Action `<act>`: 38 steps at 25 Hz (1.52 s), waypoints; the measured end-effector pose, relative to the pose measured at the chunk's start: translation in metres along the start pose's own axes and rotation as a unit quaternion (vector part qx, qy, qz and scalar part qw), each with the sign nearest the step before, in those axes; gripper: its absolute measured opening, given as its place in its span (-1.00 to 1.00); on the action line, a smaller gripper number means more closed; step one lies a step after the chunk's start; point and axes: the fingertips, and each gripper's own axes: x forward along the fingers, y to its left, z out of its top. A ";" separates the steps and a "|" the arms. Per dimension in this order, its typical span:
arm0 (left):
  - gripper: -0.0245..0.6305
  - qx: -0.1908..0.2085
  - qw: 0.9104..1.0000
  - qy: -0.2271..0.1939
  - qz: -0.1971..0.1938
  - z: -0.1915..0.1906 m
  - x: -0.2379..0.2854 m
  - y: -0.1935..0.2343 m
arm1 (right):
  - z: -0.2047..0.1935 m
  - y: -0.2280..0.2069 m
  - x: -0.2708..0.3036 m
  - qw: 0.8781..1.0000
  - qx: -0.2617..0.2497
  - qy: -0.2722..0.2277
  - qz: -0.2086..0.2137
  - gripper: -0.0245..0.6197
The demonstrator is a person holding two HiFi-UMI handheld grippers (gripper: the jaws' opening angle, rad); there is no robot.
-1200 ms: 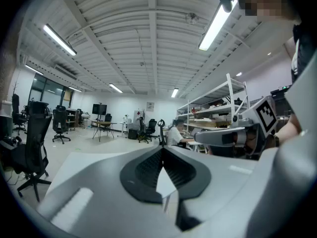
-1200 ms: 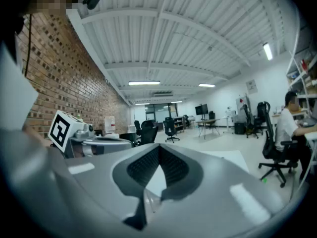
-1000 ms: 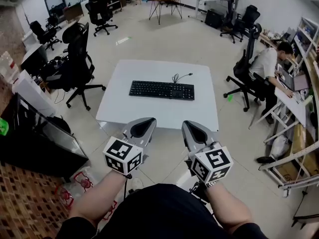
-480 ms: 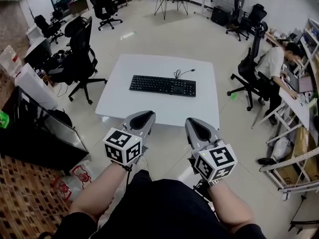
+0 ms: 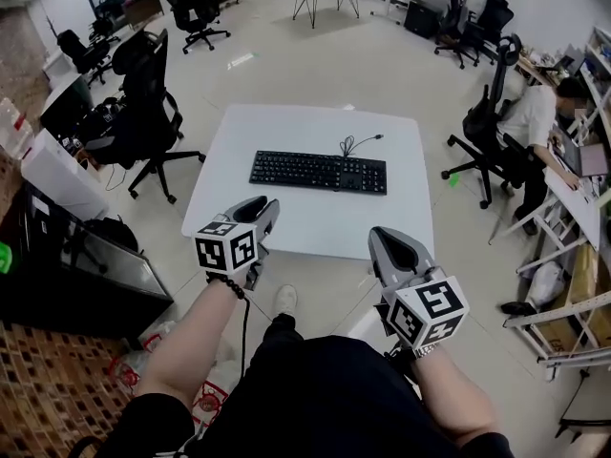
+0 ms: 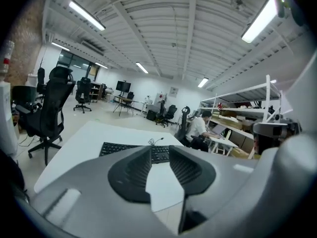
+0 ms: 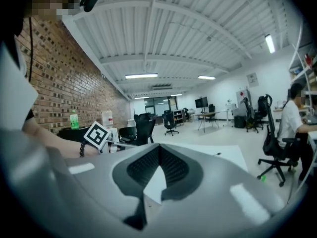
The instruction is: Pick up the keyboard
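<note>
- The keyboard (image 5: 318, 172) lies flat on the white table (image 5: 286, 227), at the centre of the head view. Its cable (image 5: 355, 144) curls just above it.
- The left gripper (image 5: 256, 208) is at the table's lower left edge, well apart from the keyboard. Its jaws are opening and nothing is between them.
- The right gripper (image 5: 389, 239), at lower right, has its jaws pressed together and empty.
- I think the low, flat keyboard may slide away if the jaws push against its edge. Gripped at one end only, it may tilt and slip, and the cable may drag.
</note>
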 end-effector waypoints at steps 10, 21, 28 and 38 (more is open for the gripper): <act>-0.58 -0.082 0.992 0.083 0.053 -0.006 0.093 0.168 | 0.000 -0.046 0.111 0.998 0.035 0.040 -0.037 -0.92; -0.56 -0.158 0.965 0.205 0.031 -0.060 0.175 0.257 | -0.010 -0.082 0.200 0.991 0.078 0.074 -0.078 -0.92; -0.56 -0.198 0.951 0.238 0.004 -0.078 0.192 0.268 | -0.018 -0.095 0.219 0.987 0.093 0.088 -0.098 -0.92; -0.64 -0.221 0.949 0.224 -0.018 -0.058 0.181 0.257 | -0.025 -0.093 0.233 0.985 0.108 0.096 -0.093 -0.92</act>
